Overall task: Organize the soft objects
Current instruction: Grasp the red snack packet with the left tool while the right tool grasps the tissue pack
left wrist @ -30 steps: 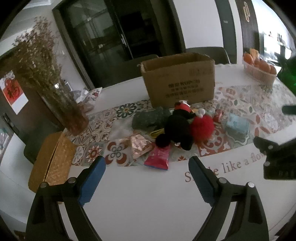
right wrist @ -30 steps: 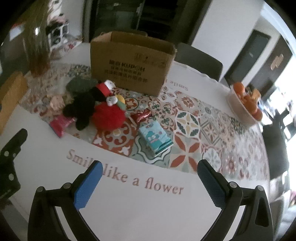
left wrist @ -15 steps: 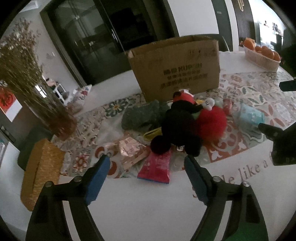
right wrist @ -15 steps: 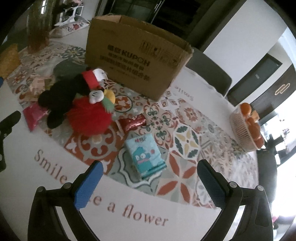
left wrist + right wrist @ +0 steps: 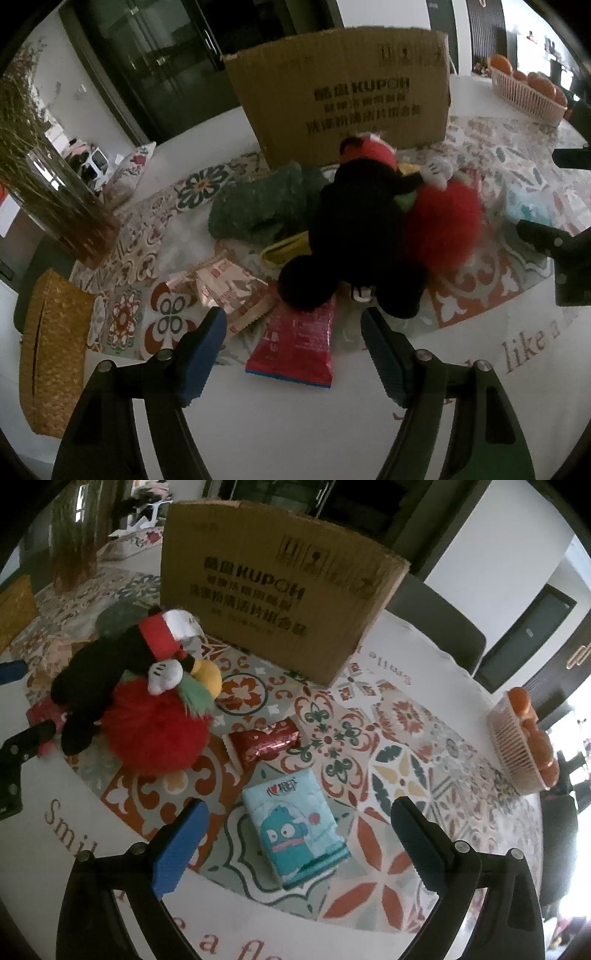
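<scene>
A black plush mouse (image 5: pixel 354 229) (image 5: pixel 107 668) lies on a red fluffy toy (image 5: pixel 441 219) (image 5: pixel 155 731), beside a green soft item (image 5: pixel 266 206), in front of a cardboard box (image 5: pixel 343 99) (image 5: pixel 273 583). My left gripper (image 5: pixel 291 332) is open, just before a red snack packet (image 5: pixel 295 343) and a pink foil packet (image 5: pixel 232 288). My right gripper (image 5: pixel 297 829) is open around a teal tissue pack (image 5: pixel 295 830), above it. A red foil snack (image 5: pixel 266 738) lies behind the pack.
A glass vase of dried flowers (image 5: pixel 55 199) and a woven yellow box (image 5: pixel 48 350) stand at the left. A basket of oranges (image 5: pixel 524 734) sits at the right. A patterned runner (image 5: pixel 388 738) covers the white table (image 5: pixel 295 424). A chair (image 5: pixel 443 627) stands behind.
Both grippers have moved forward and lower toward the pile. The toys and the tissue pack appear larger and nearer. Both stay open.
</scene>
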Motion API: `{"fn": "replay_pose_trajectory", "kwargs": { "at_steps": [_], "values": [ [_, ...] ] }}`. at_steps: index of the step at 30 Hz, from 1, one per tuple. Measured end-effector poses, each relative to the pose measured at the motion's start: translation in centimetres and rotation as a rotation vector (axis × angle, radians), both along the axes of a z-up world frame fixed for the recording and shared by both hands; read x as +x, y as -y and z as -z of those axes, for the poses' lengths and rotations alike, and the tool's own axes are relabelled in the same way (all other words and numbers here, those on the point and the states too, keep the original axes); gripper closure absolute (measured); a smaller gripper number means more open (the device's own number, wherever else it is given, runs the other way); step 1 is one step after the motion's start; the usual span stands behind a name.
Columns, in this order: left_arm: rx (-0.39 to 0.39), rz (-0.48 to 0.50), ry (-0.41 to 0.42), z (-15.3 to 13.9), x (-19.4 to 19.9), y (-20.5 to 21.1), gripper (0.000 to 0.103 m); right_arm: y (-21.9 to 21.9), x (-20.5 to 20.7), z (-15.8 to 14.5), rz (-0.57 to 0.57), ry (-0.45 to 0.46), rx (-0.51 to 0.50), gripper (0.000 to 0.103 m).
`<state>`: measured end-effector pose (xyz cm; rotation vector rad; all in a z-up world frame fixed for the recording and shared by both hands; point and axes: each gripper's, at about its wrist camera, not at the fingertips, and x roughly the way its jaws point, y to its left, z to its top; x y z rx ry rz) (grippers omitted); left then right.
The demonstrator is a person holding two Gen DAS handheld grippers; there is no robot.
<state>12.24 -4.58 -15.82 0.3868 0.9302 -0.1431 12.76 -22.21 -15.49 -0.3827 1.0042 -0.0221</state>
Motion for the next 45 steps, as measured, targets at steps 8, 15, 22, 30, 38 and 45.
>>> {"fn": "replay_pose_trajectory", "kwargs": {
  "at_steps": [8,15,22,30,38,45],
  "values": [
    [0.01,-0.012,-0.054,1.9,1.2,-0.1,0.036,1.0,1.2,1.8,0.0,-0.015,0.034,0.006],
    [0.019,-0.014,-0.073,2.9,2.0,-0.1,0.045,2.1,1.9,2.9,0.03,-0.041,0.077,0.013],
    [-0.027,-0.009,-0.102,3.3,3.0,-0.6,0.055,2.3,2.5,3.4,0.029,-0.065,0.13,0.028],
    [-0.083,-0.016,-0.135,3.3,3.5,-1.0,0.059,1.8,2.0,3.3,0.054,-0.088,0.204,0.039],
    [-0.171,-0.054,-0.183,3.0,3.1,-1.6,0.064,0.9,0.8,2.0,0.111,-0.095,0.285,0.039],
    [-0.22,-0.065,-0.205,2.4,1.4,-2.1,0.066,0.0,-0.7,0.8,0.136,-0.087,0.312,0.04]
  ]
}}
